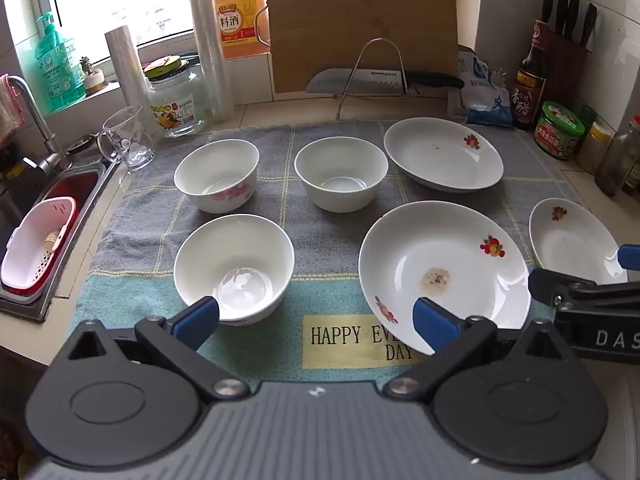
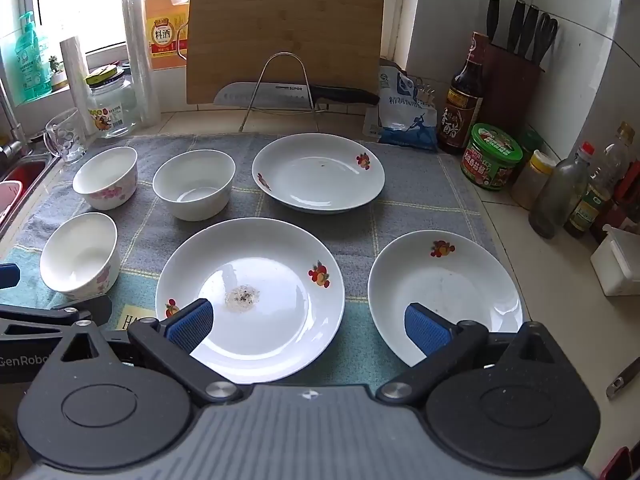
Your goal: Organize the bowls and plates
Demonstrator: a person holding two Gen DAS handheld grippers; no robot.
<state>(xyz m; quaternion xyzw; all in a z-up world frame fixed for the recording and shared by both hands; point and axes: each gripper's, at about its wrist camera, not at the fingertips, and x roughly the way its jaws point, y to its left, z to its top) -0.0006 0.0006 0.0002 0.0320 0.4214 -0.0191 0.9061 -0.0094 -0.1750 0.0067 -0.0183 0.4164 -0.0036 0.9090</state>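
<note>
KITCHEN COUNTER — Your left gripper [image 1: 316, 320] hangs low over the near edge of the grey-and-teal dish mat [image 1: 340, 204], jaws wide apart w/ nothing between them. Its left pad sits in front of the near-left bowl [image 1: 234, 266]; its right pad overlaps the near rim of the stained plate [image 1: 444, 268].

Your right gripper [image 2: 308, 326] is likewise spread wide and holds nothing. Its left pad is over the near-left rim of the stained plate [image 2: 250, 300], its right pad over the near rim of the near-right plate [image 2: 444, 292].

Six white dishes lie on the mat, none stacked, all apart from each other. Far row, left to right: pink-flowered bowl [image 2: 106, 178], plain bowl [image 2: 194, 184], far plate [image 2: 318, 172] w/ fruit motifs. Near row: near-left bowl [image 2: 80, 256], stained plate w/ a brownish speckled patch at centre, near-right plate at the mat's right edge.

Behind the mat, a bamboo cutting board [image 2: 284, 40] stands against the wall w/ a knife [image 2: 296, 94] on a wire rack [image 2: 282, 80] in front of it. Far left: glass mug [image 1: 128, 142] and jar [image 1: 176, 106] by the sink [image 1: 52, 216]. Far right: knife block [image 2: 516, 76], vinegar bottle [image 2: 464, 96], green-lidded tub [image 2: 494, 156].
</note>
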